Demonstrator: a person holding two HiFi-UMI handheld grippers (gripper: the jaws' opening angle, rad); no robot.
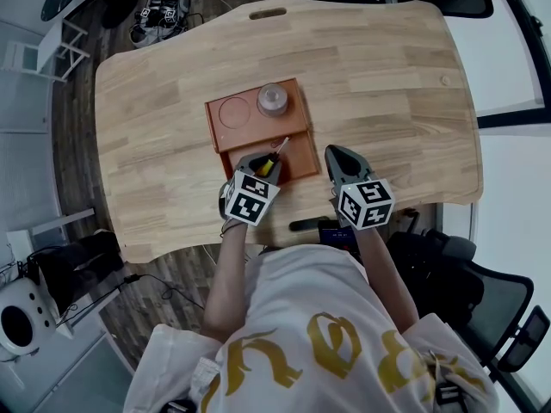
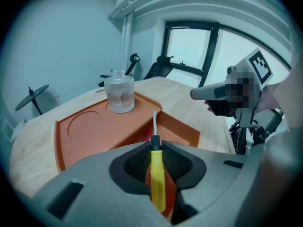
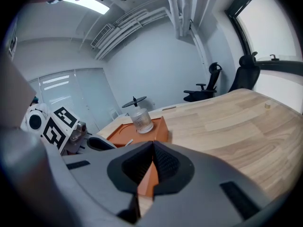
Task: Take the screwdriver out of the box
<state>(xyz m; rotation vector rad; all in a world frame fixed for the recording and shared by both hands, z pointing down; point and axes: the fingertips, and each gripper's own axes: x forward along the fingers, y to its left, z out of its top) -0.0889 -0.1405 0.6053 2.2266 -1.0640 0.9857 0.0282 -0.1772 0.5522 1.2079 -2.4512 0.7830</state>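
No legible text or labels.

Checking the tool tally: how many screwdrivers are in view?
1: the screwdriver, clamped in the left tongs at the box; more may lie hidden inside.

Place: an office or lab workroom, not a home.
Furniture: a broad wooden table (image 1: 387,76), with black swivel office chairs (image 3: 208,86) by the far wall.
Windows: tall panes in dark frames (image 2: 189,48).
Ceiling: bare pipes (image 3: 182,13) and a strip light (image 3: 90,3) — plain, utilitarian.
Floor: dark wood planks (image 1: 77,136).
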